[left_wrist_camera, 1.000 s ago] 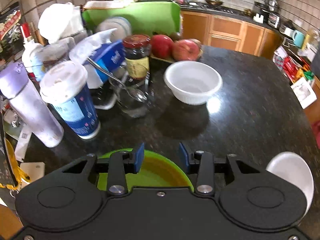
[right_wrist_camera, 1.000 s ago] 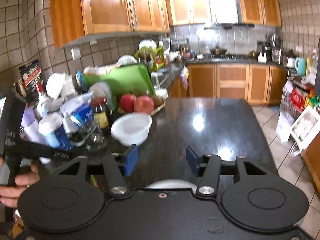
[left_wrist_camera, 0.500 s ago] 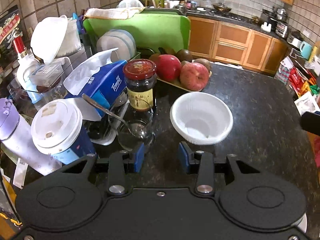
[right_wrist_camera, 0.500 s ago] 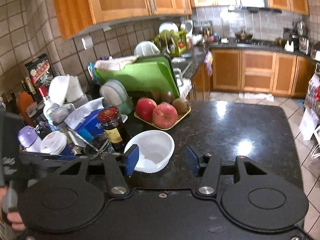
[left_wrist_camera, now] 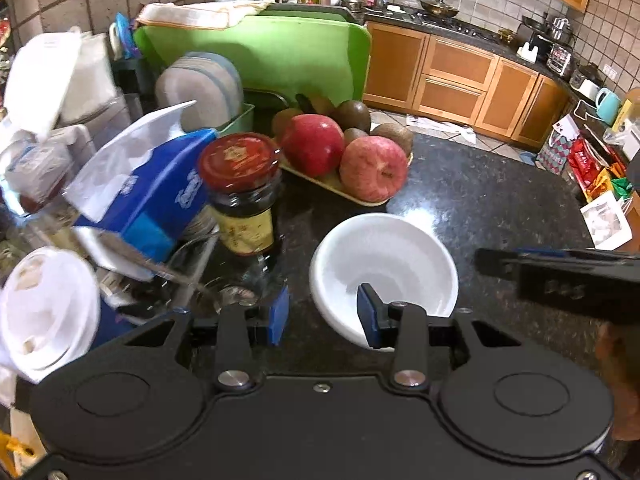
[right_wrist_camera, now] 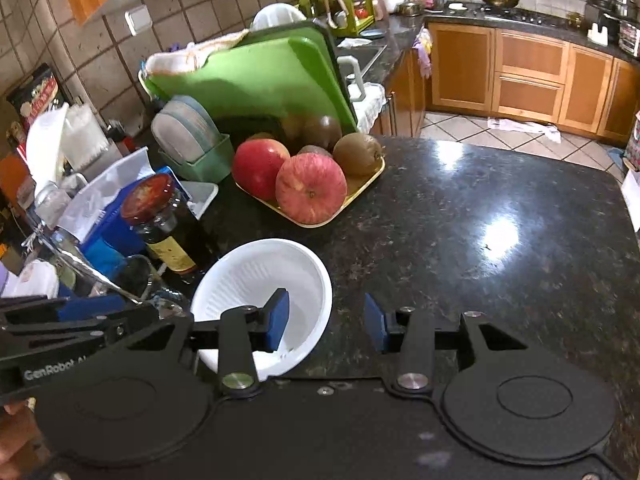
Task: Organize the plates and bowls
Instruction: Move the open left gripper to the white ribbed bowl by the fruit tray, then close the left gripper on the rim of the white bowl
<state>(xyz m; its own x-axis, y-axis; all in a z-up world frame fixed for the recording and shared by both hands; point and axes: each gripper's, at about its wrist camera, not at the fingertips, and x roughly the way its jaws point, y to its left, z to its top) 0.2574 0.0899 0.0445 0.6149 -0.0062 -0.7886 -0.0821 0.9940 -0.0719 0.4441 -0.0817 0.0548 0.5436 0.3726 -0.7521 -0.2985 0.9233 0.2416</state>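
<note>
A white plastic bowl [left_wrist_camera: 384, 264] stands upright on the dark granite counter [left_wrist_camera: 500, 216], just ahead of both grippers. My left gripper [left_wrist_camera: 323, 316] is open and straddles the bowl's left rim, its right finger inside the bowl and the pads not pressing. In the right wrist view the same bowl [right_wrist_camera: 260, 276] has my right gripper [right_wrist_camera: 326, 324] over its right rim, left finger inside. Those jaws are closing, and a gap still shows around the rim. A stack of grey-blue plates [right_wrist_camera: 186, 128] stands on edge in a green rack behind.
Left of the bowl crowd a red-lidded jar [left_wrist_camera: 240, 188], a blue tissue pack [left_wrist_camera: 160, 196], a glass with a spoon [left_wrist_camera: 224, 280] and a white-lidded cup [left_wrist_camera: 44, 308]. A yellow fruit tray [right_wrist_camera: 360, 188] and a green cutting board [right_wrist_camera: 260, 76] stand behind. Bare counter [right_wrist_camera: 500, 240] lies right.
Both grippers have moved forward over the counter up to the white bowl. The green bowl and white plate have dropped out of the left wrist view. The right jaws have narrowed.
</note>
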